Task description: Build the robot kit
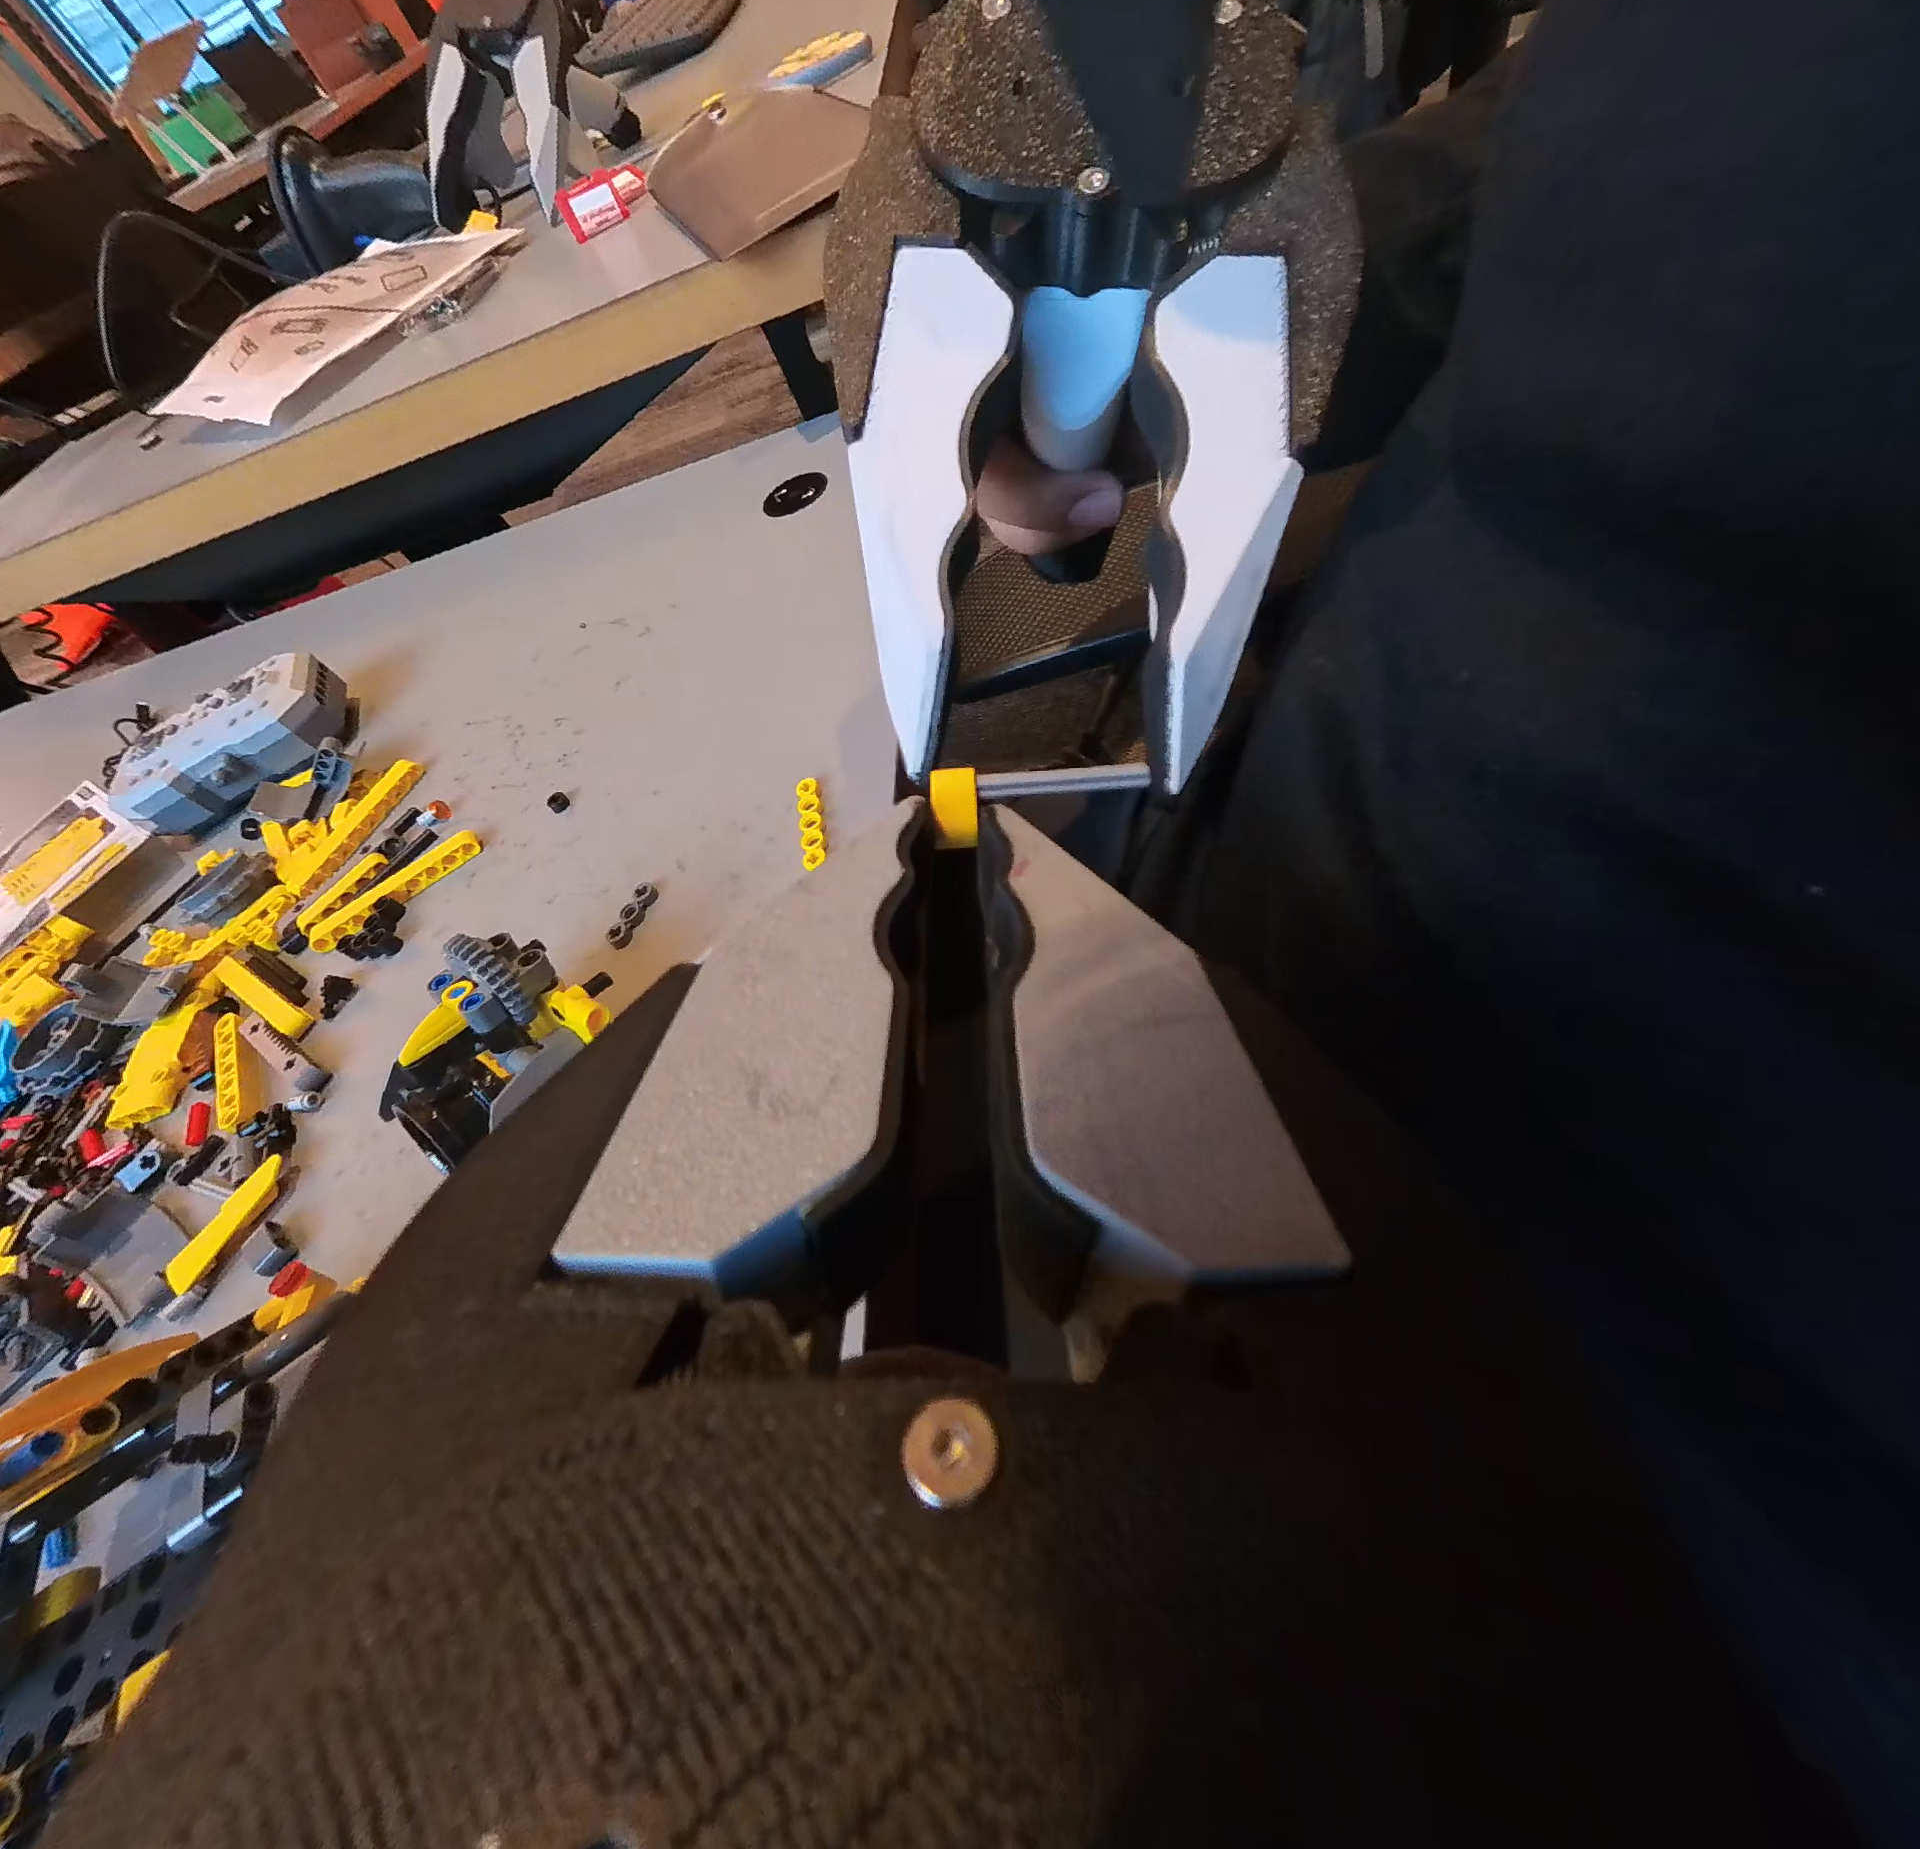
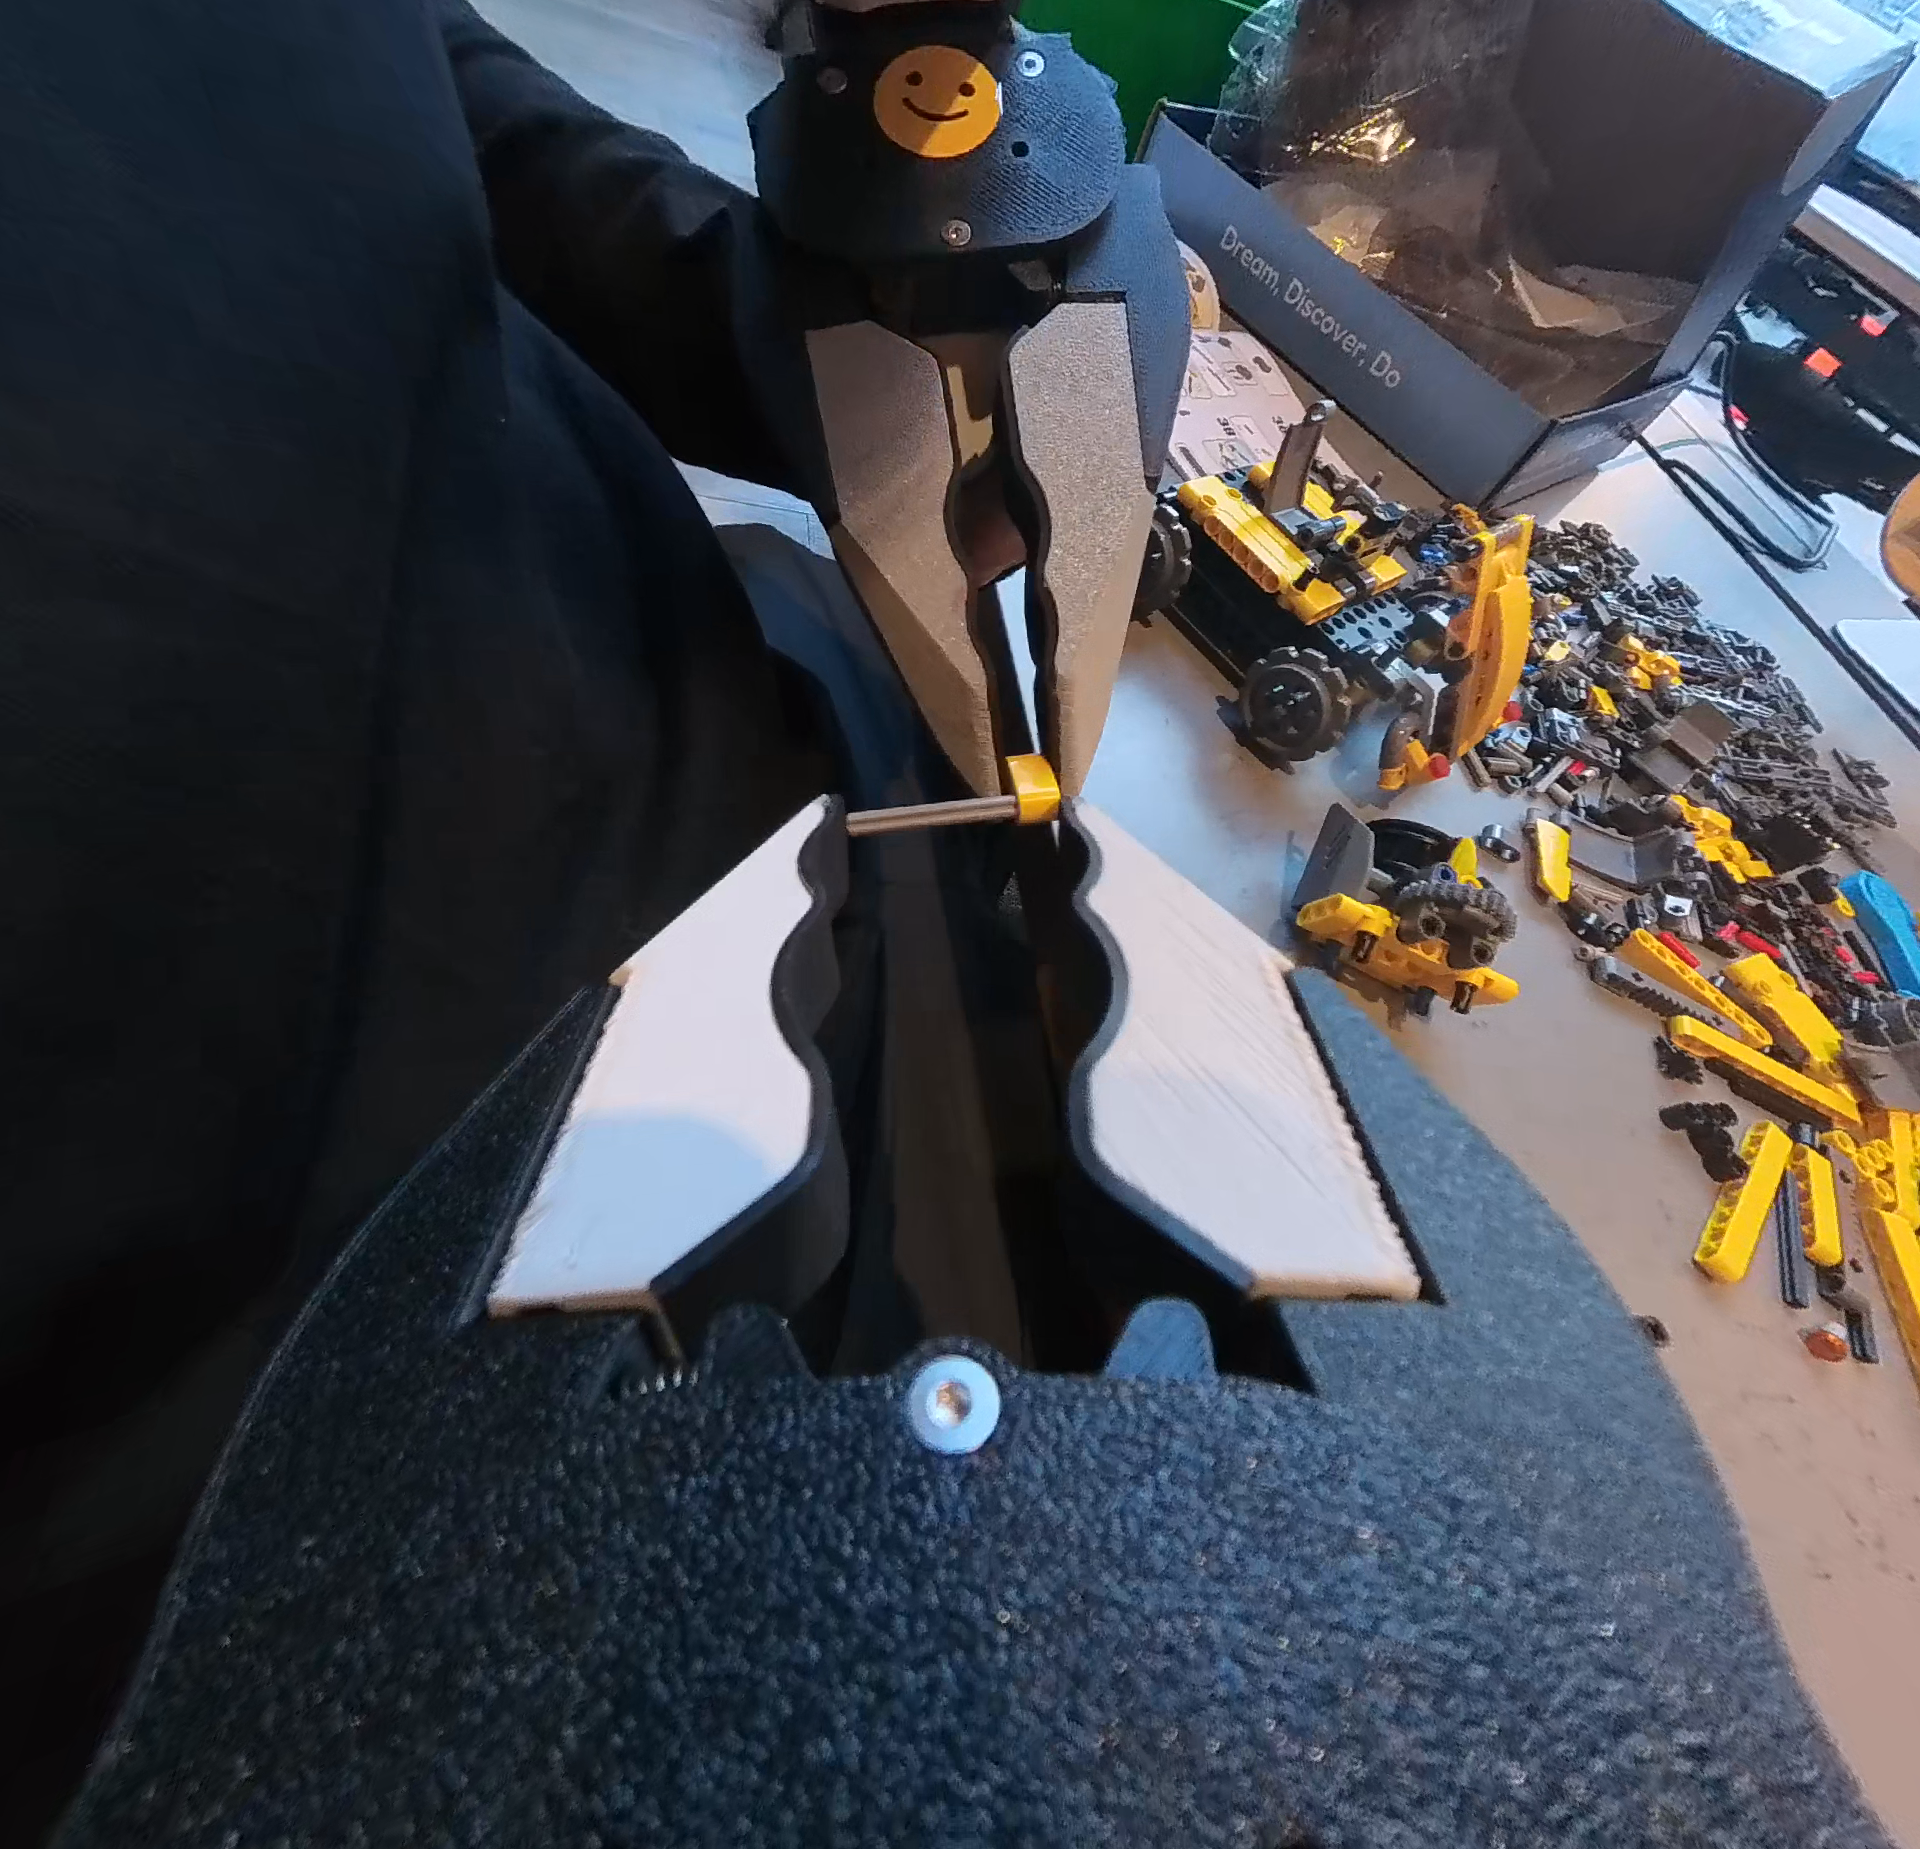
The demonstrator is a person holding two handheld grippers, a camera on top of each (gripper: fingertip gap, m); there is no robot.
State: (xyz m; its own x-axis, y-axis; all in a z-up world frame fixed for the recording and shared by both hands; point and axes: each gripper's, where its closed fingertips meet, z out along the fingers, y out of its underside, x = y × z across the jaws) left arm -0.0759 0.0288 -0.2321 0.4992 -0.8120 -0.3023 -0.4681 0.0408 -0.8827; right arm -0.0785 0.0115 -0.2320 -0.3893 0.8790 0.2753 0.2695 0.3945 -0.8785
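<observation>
My left gripper [image 1: 951,831], with grey fingers, is shut on a small yellow bush [image 1: 951,807] at its tips. A short grey axle [image 1: 1070,781] sticks sideways out of the bush. My right gripper [image 2: 951,812], with white fingers, faces the left one tip to tip. Its jaws stand apart and bracket the axle [image 2: 925,814] and bush [image 2: 1037,789] end to end, one tip against the axle's free end, the other against the bush. Both are held in the air beside the grey table [image 1: 644,656], in front of a person's dark clothing [image 2: 312,656].
A pile of yellow, black and grey building pieces [image 2: 1714,916] covers the table. A partly built wheeled vehicle [image 2: 1340,594], a small geared assembly [image 1: 488,1030], a short yellow beam [image 1: 810,823] and an open dark box [image 2: 1455,345] are there too. A second table with a paper sheet [image 1: 322,334] stands behind.
</observation>
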